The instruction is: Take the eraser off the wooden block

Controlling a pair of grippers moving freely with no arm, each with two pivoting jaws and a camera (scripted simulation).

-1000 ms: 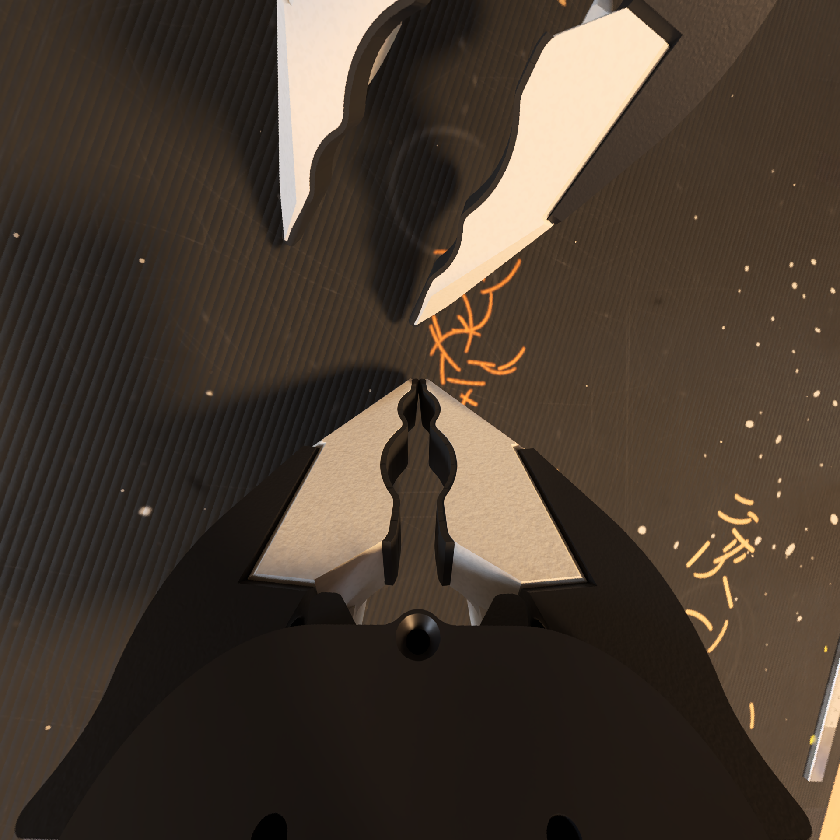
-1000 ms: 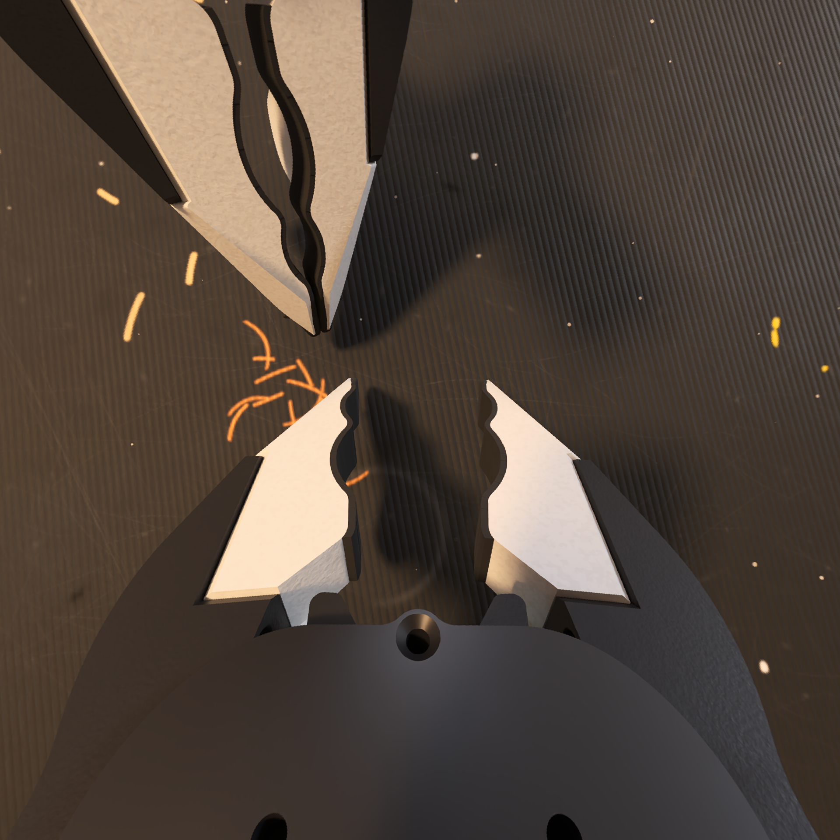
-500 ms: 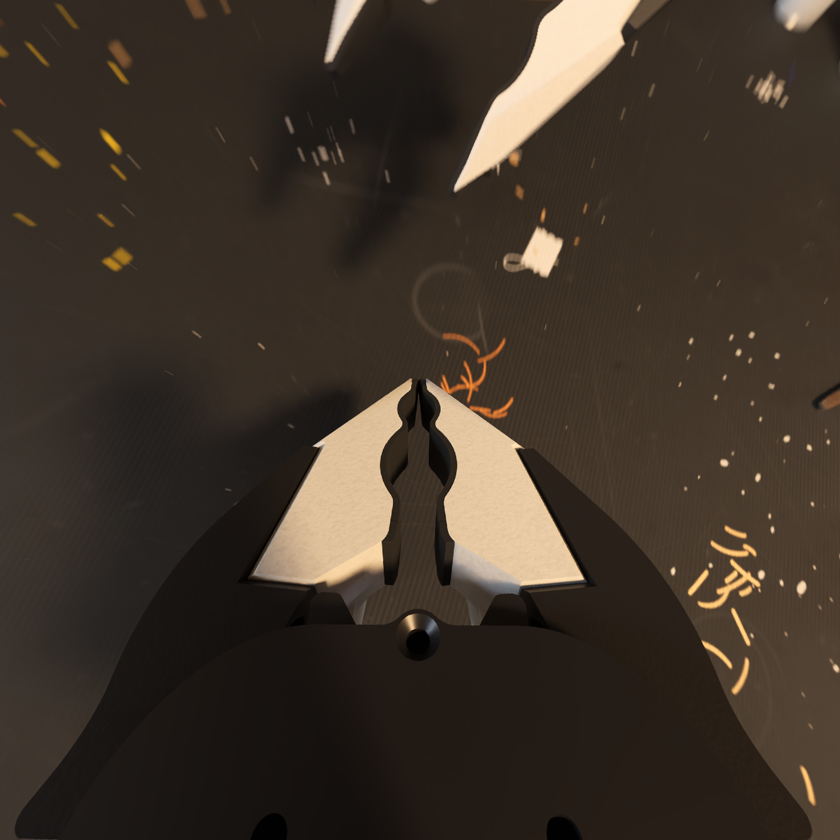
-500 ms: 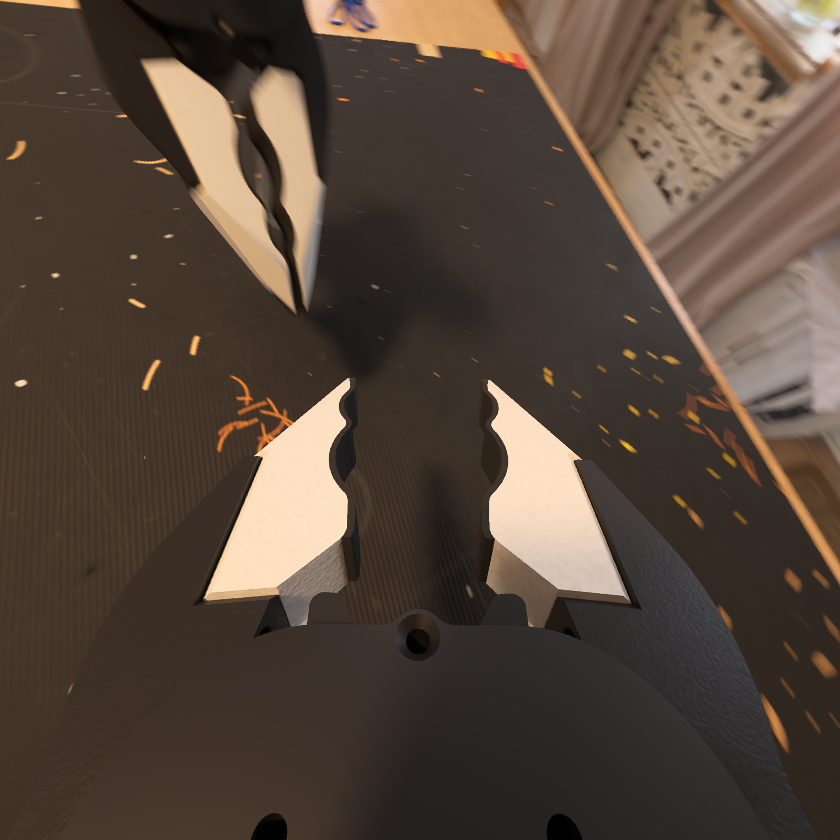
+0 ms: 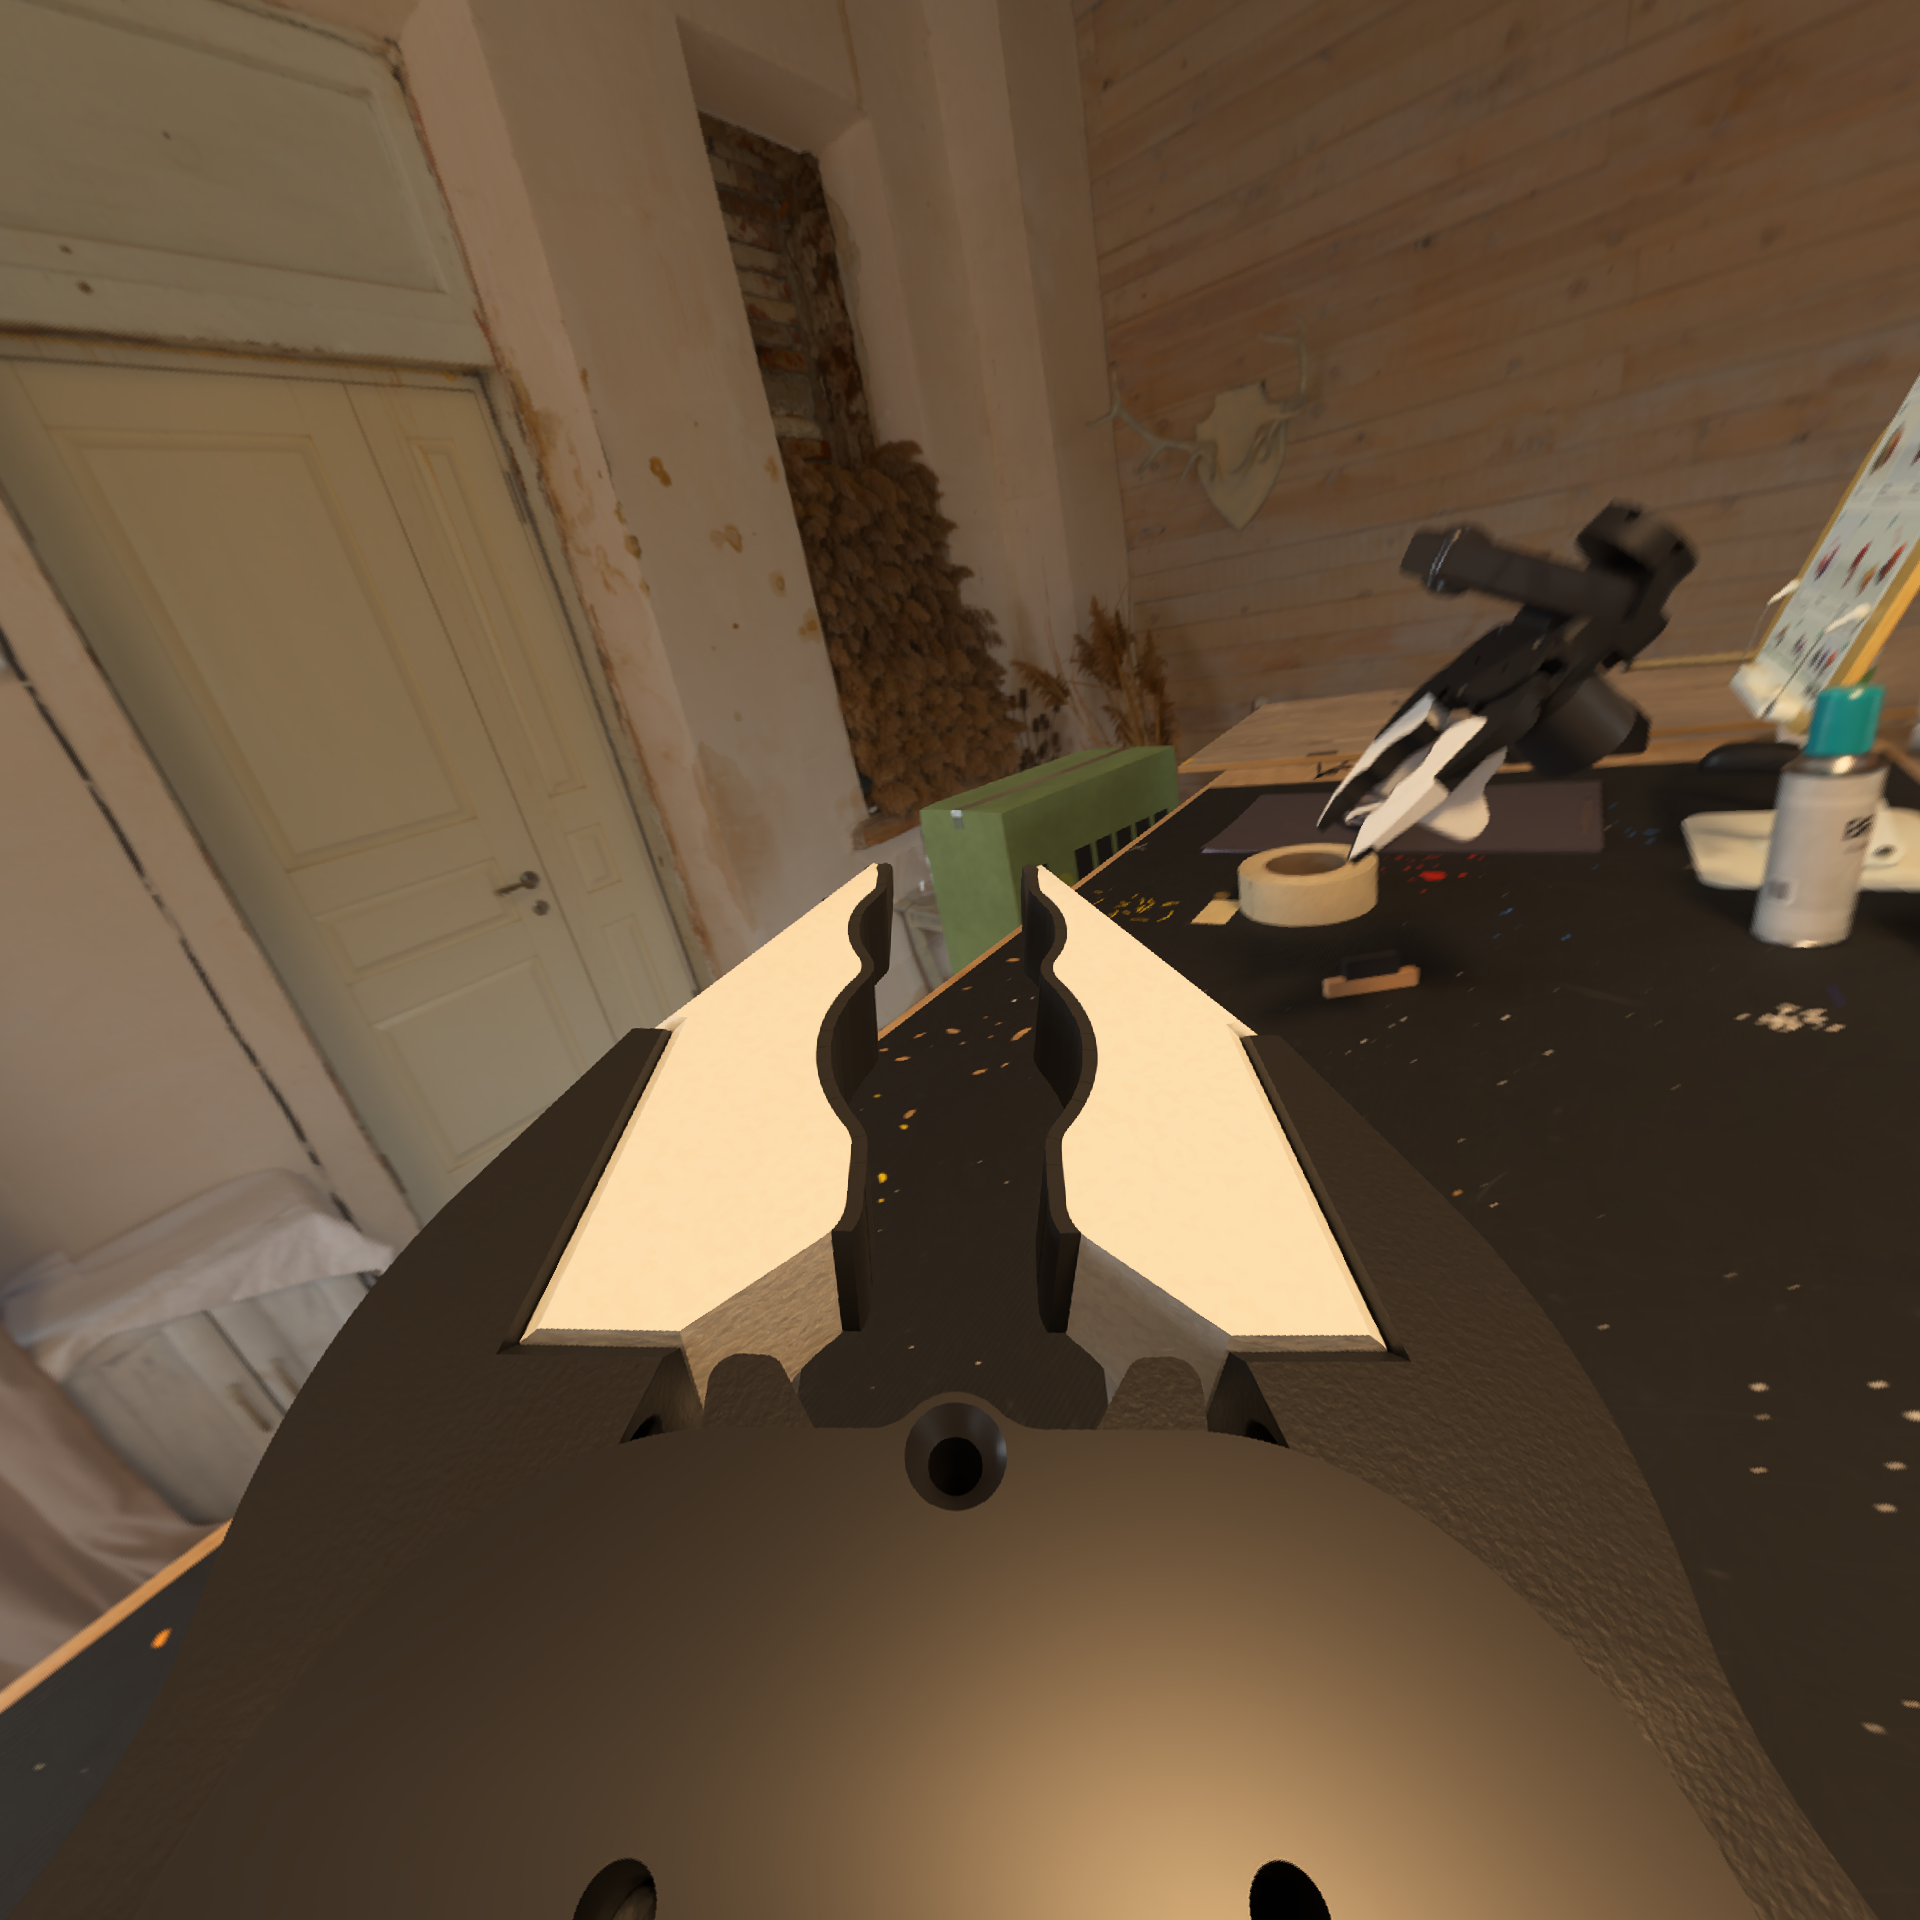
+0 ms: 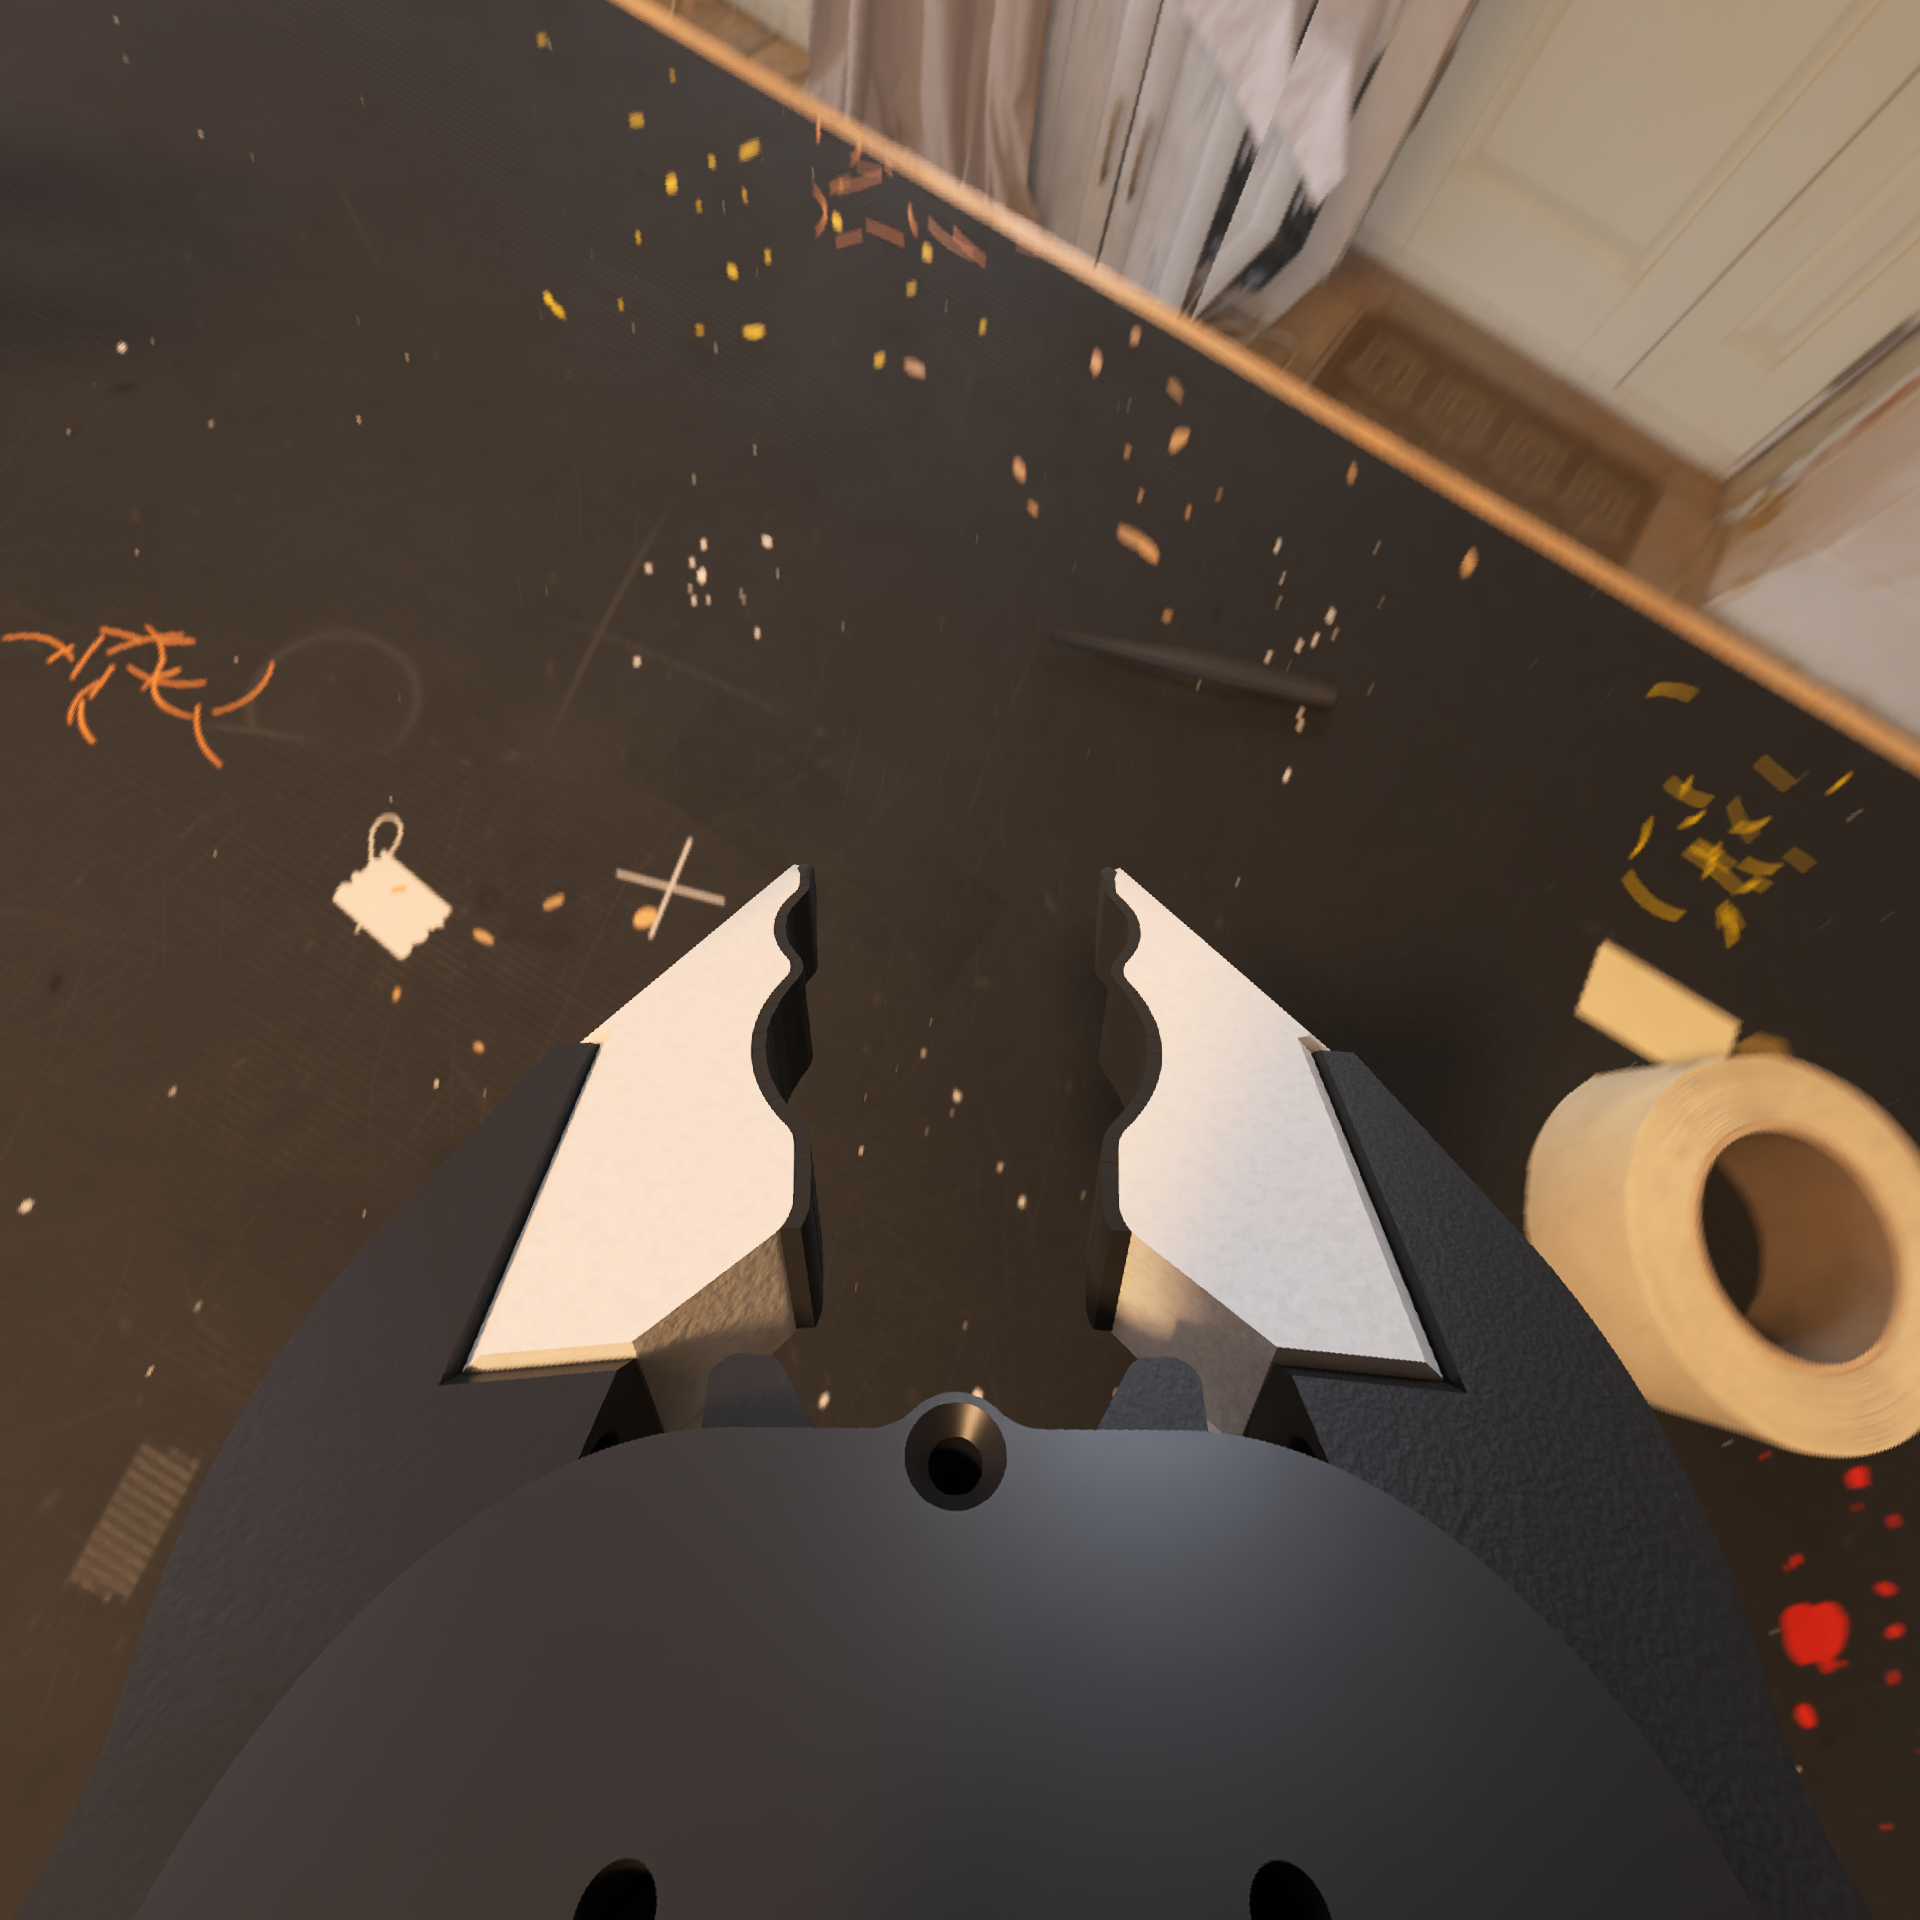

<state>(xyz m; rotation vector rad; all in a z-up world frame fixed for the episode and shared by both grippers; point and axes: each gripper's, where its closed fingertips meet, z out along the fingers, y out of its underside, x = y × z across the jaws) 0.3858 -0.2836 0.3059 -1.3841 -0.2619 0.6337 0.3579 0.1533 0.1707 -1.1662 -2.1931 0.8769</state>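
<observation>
In the left wrist view a small tan wooden block lies on the black mat, with a dark eraser on top of it. My left gripper is open and empty, raised well short of the block and to its left. My right gripper shows far off, tips down over a tape roll just behind the block. In the right wrist view my right gripper is open and empty above the mat; block and eraser are out of that view.
The tape roll sits right of my right fingers. A paper tag and a dark pointed tool lie on the mat. A spray can, a white dish and a green box stand at the back. The table edge is near.
My left gripper has opened and tilted up from the mat to face the room. My right gripper has moved far away, over the tape roll, and stays open.
</observation>
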